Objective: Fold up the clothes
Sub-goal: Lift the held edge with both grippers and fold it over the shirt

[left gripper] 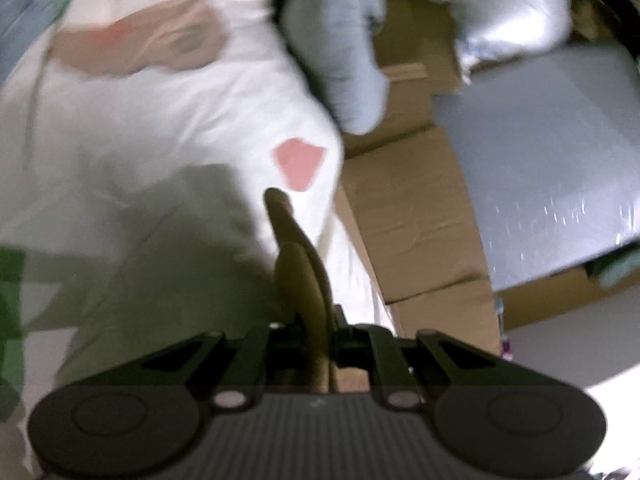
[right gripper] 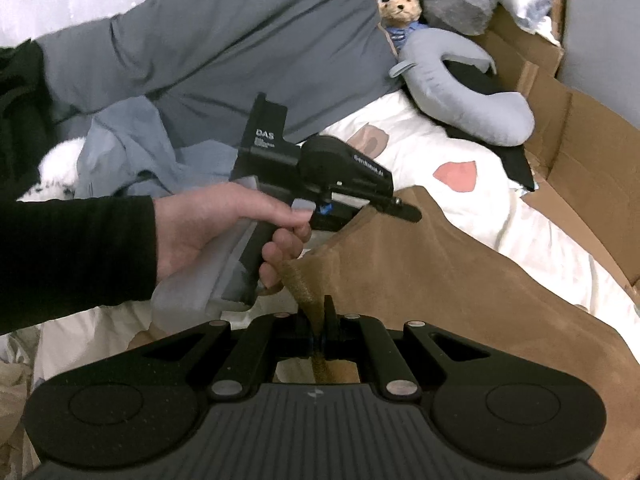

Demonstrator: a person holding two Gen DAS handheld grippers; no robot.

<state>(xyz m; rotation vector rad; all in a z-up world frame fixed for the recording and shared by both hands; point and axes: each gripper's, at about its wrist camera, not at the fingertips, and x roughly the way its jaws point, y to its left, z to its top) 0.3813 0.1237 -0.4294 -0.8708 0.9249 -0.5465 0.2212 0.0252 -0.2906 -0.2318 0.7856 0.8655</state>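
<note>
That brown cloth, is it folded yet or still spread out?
Not folded: the brown cloth lies mostly spread across the white bedding, its near edge bunched and pinched by both grippers.

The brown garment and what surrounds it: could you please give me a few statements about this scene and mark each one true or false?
1. The right gripper is shut on the brown garment. True.
2. The brown garment lies on a bare wooden floor. False: it lies on a white bedsheet with pink patches.
3. A grey neck pillow rests near a teddy bear. True.
4. The left gripper hangs clear of the brown garment. False: it is shut on the garment's edge.
5. The hand holding the left gripper wears a white sleeve. False: the sleeve is black.
</note>
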